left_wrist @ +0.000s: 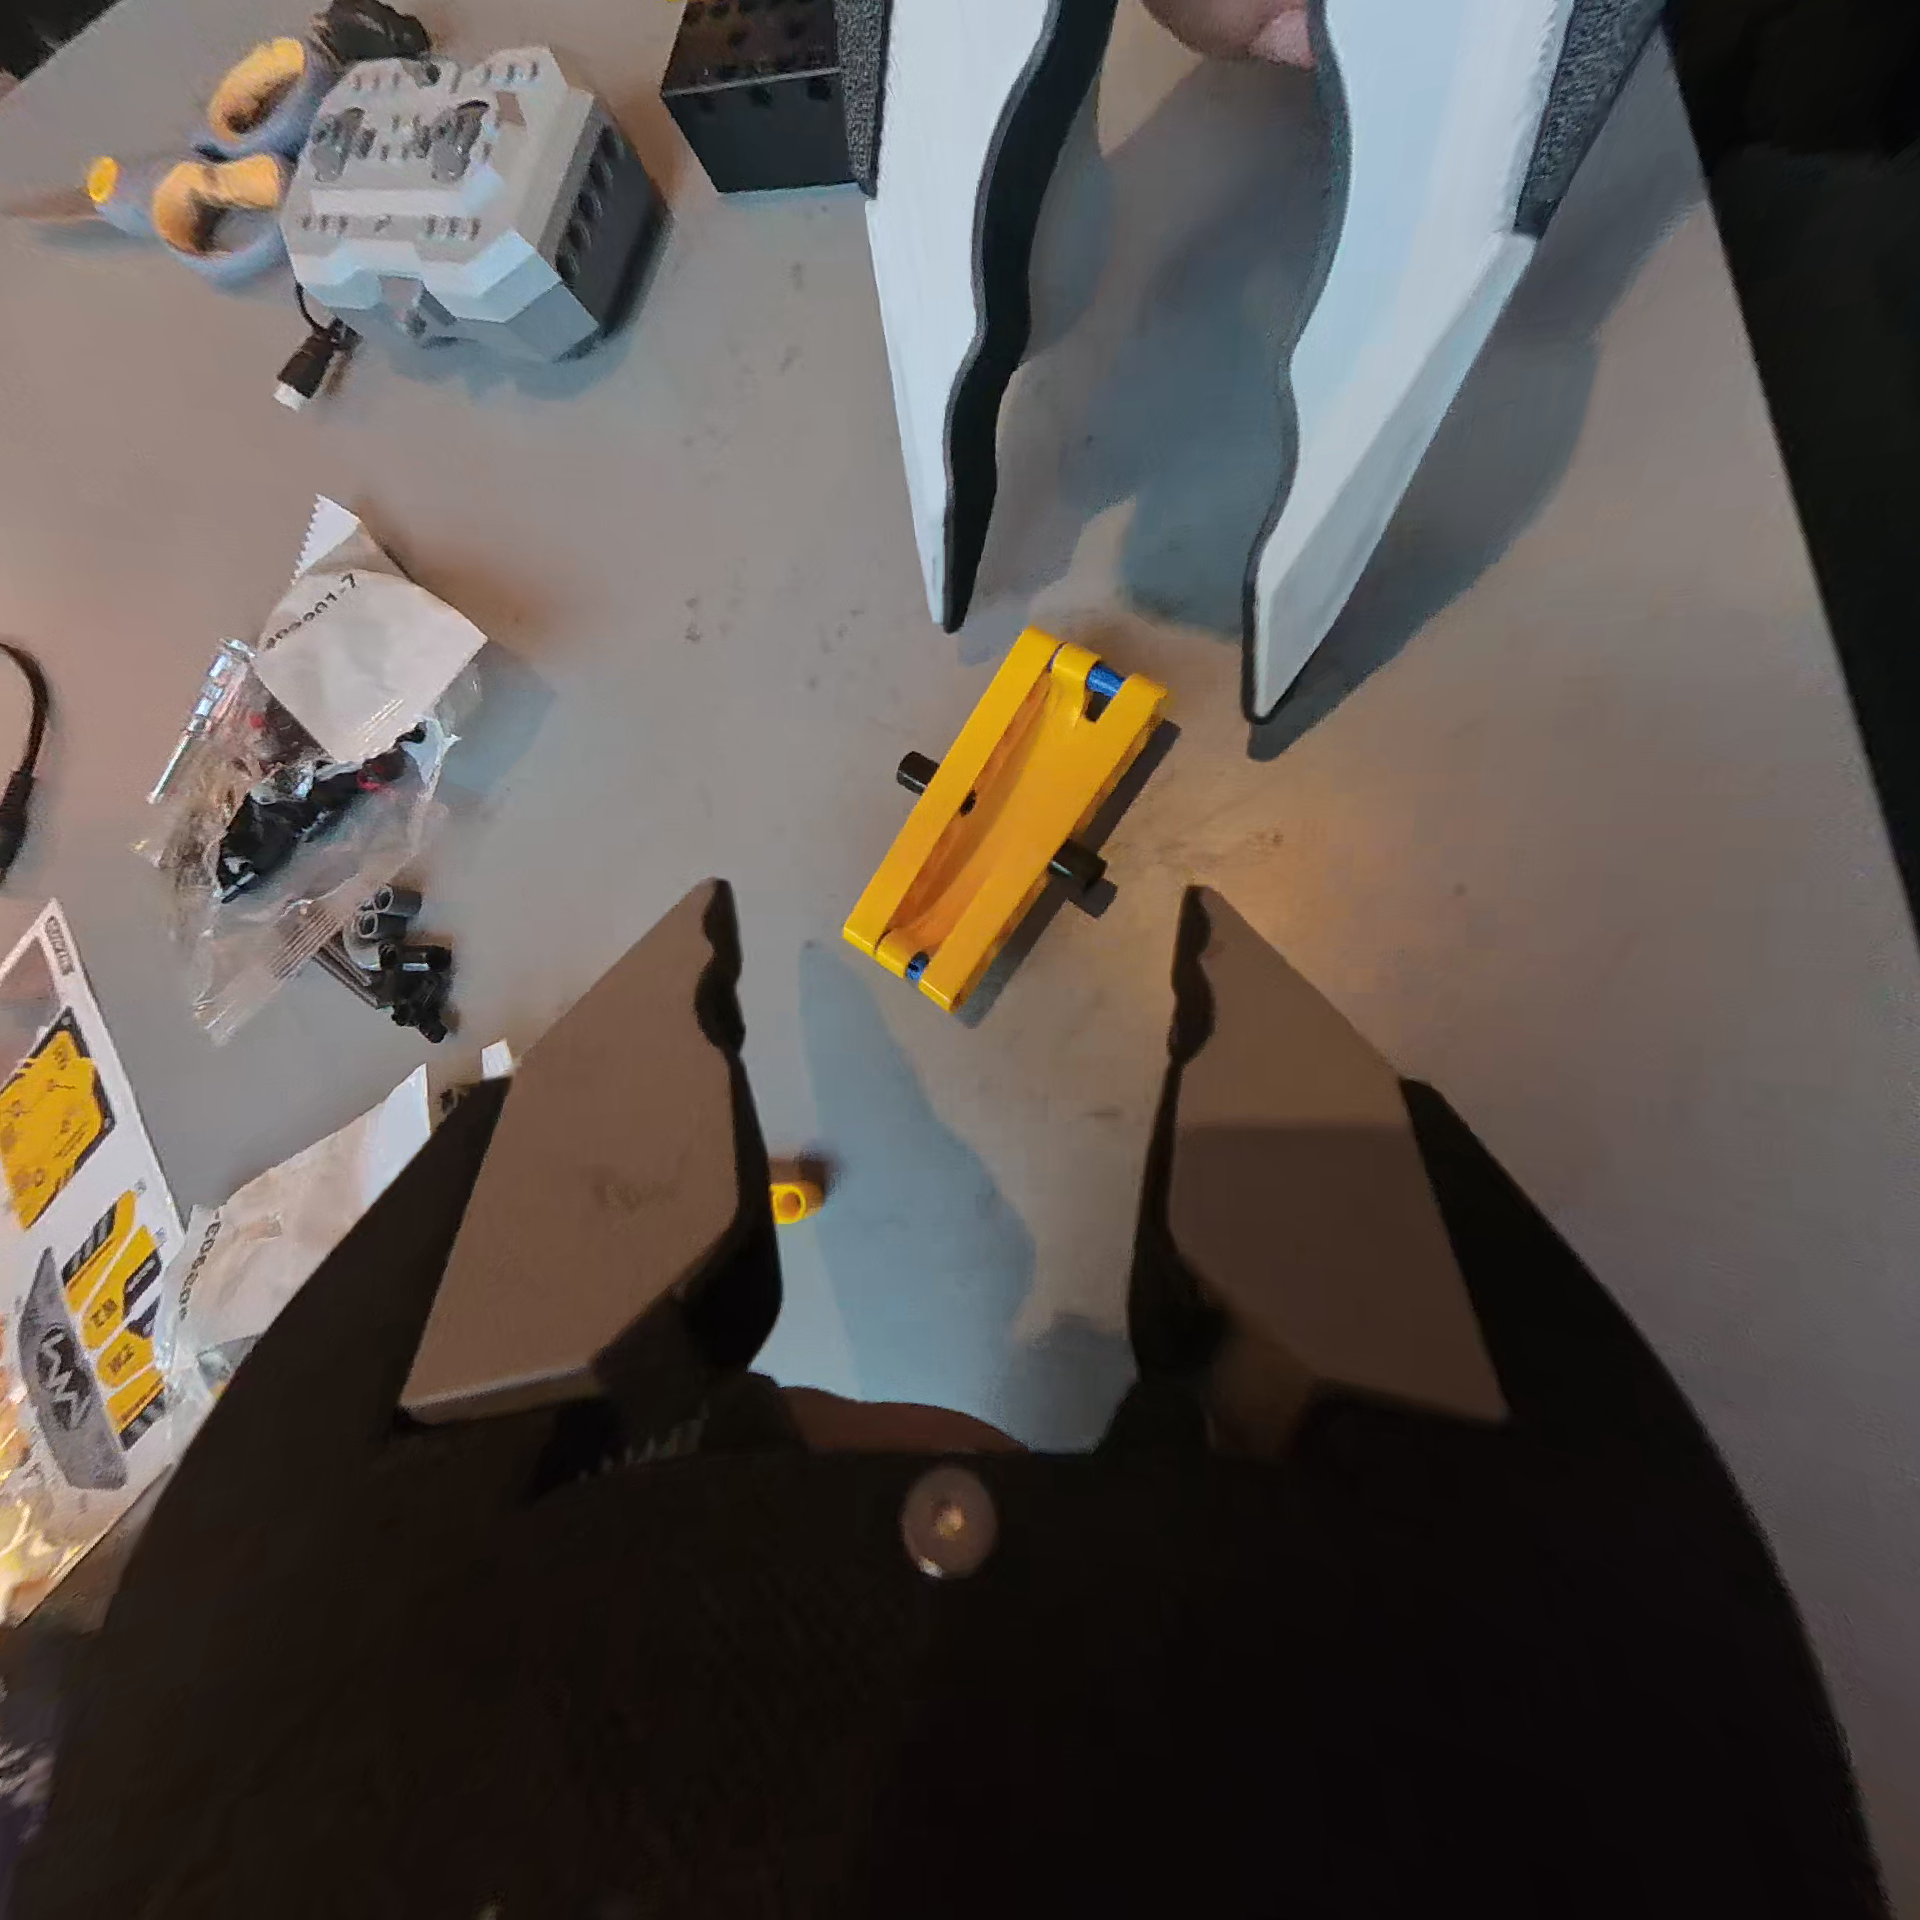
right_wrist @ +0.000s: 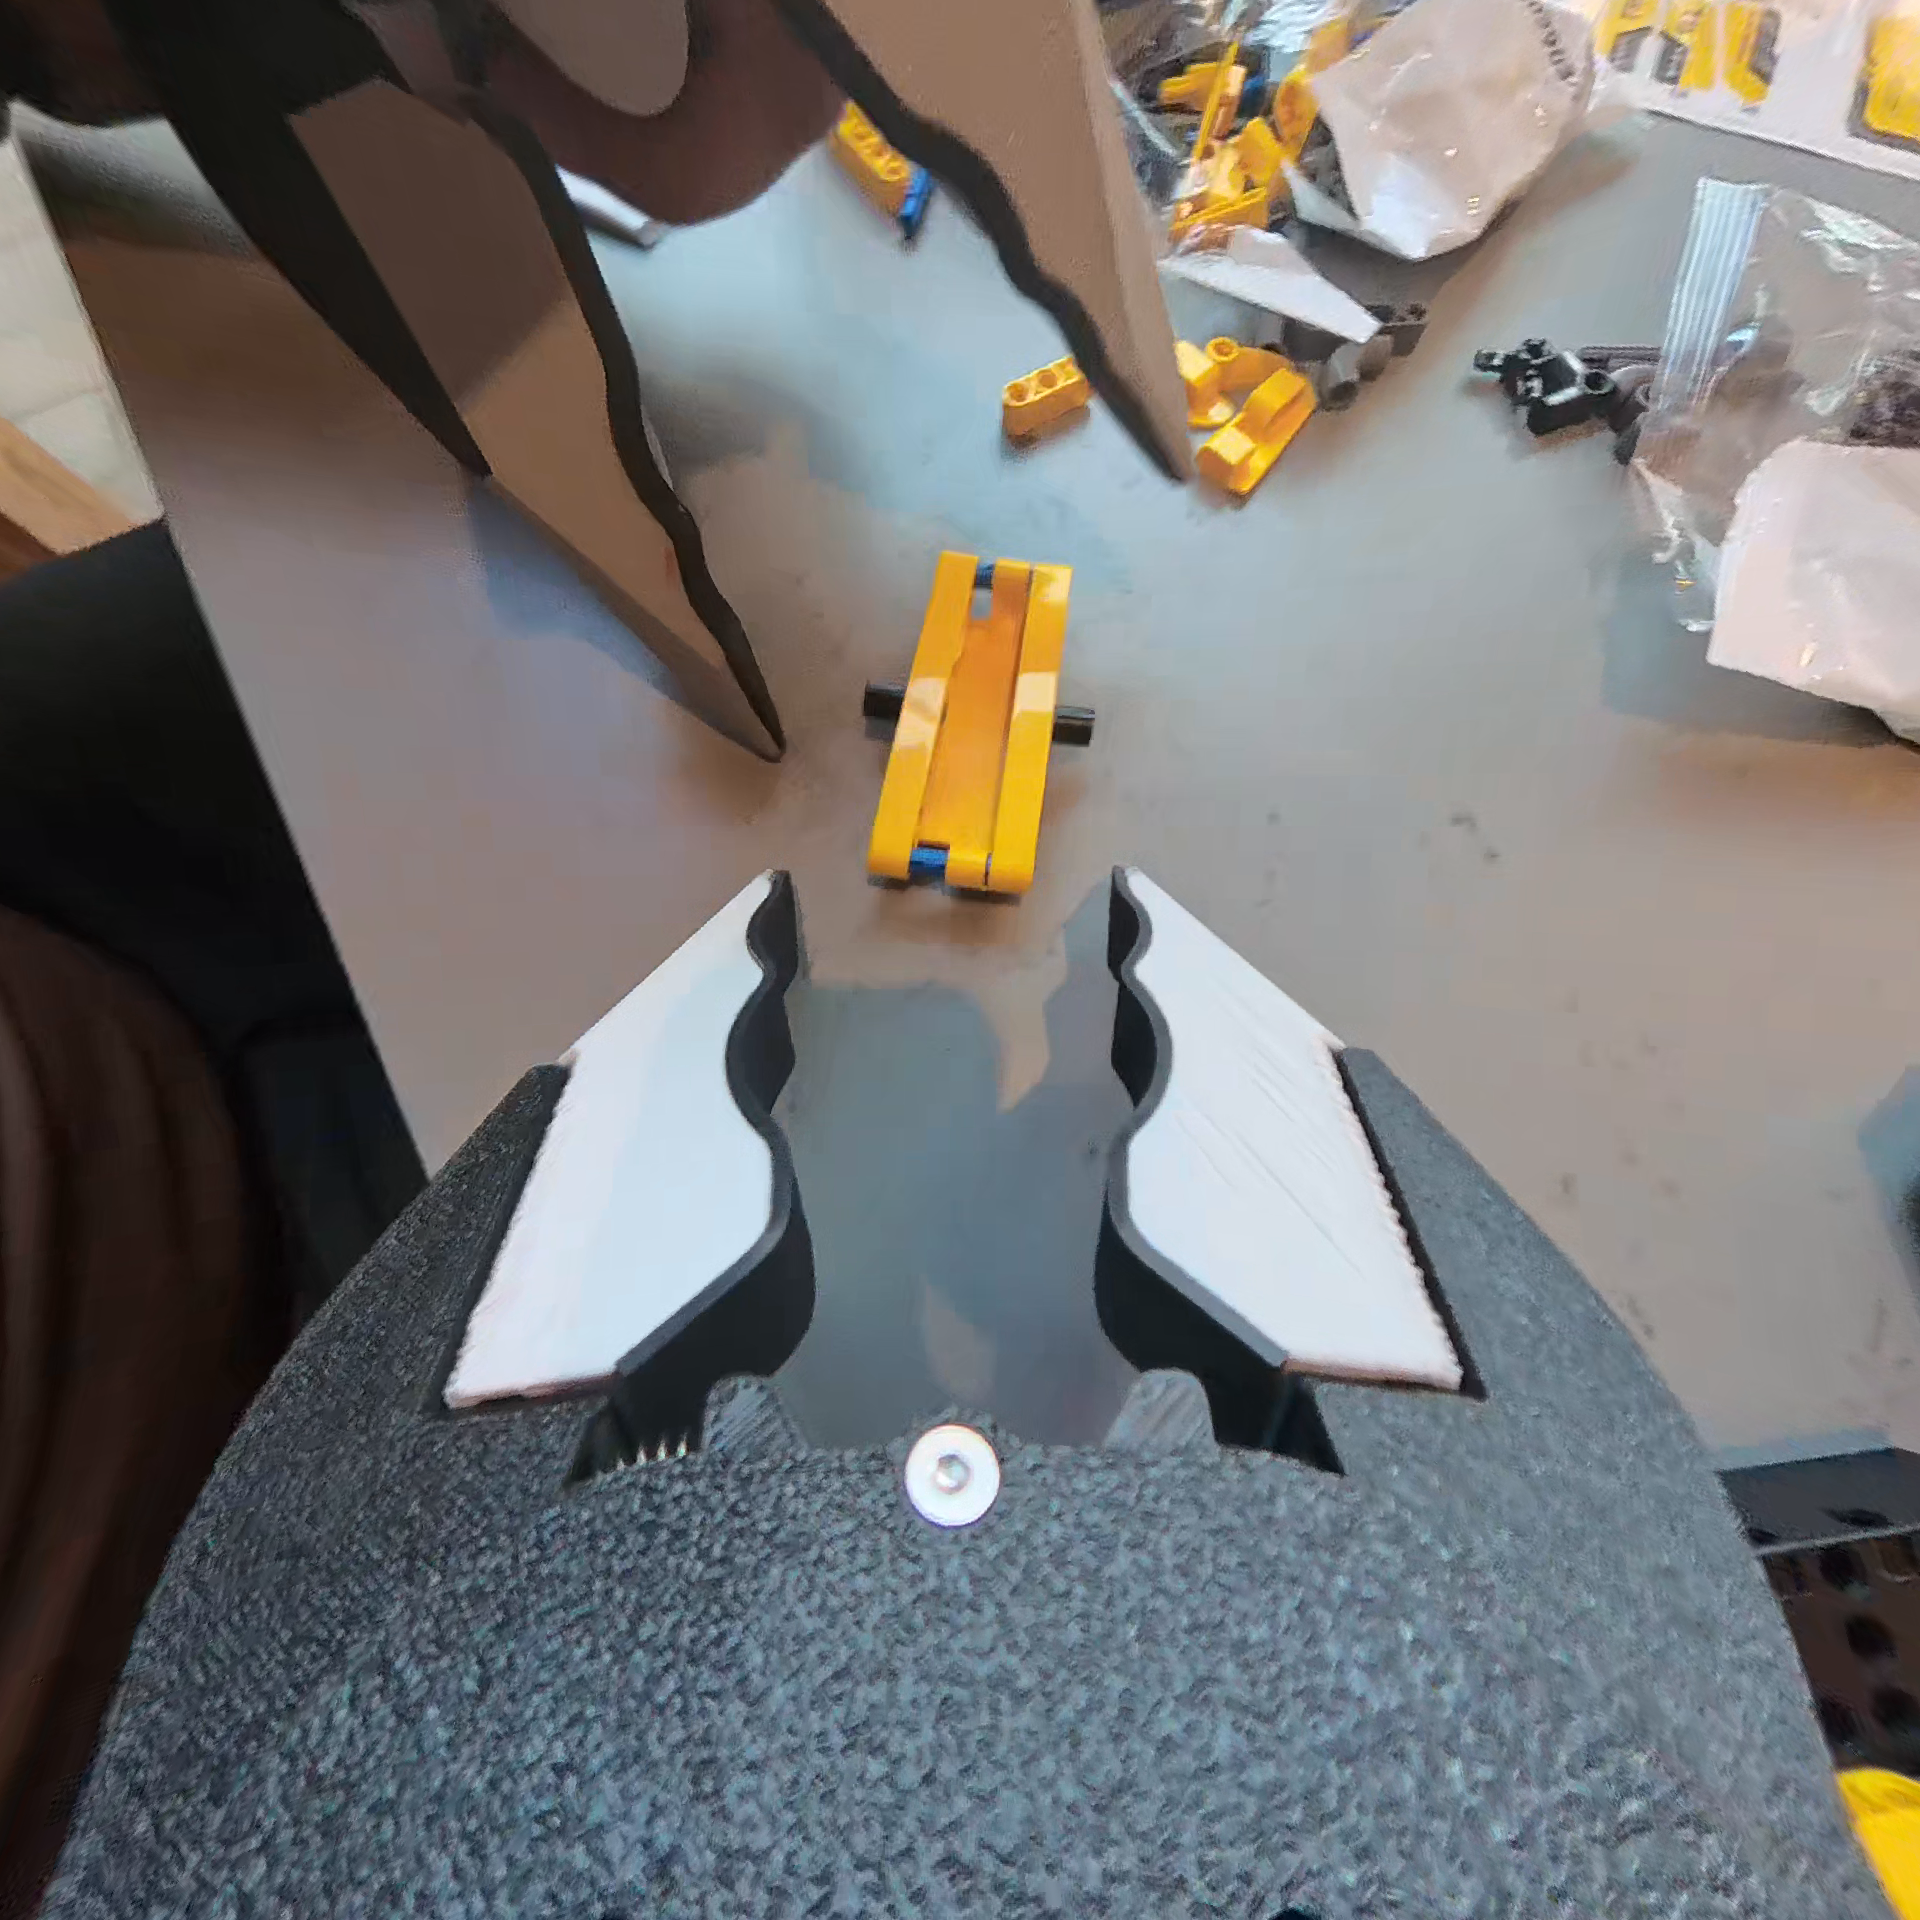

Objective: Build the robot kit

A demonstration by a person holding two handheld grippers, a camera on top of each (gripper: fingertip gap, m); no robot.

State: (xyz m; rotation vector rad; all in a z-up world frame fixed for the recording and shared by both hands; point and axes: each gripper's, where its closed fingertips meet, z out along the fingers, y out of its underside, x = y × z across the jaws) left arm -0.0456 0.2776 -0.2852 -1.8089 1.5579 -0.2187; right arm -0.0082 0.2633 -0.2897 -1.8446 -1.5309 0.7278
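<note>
A yellow brick assembly with blue pins at both ends and a black axle through its middle lies flat on the grey table. My left gripper, with dark brown fingers, is open and empty, its tips just short of the assembly's near end. My right gripper, with white fingers, is open and empty, facing the assembly from the opposite end. Each gripper shows in the other's view: the right one and the left one. A small yellow piece lies between my left fingers.
A grey motor block, a black box, blue-and-yellow wheels, a bag of black parts and a sticker sheet lie to the left. Loose yellow bricks and plastic bags show in the right wrist view. The table edge is close. The grey motor block lies around 15 cm away from my right fingertips.
</note>
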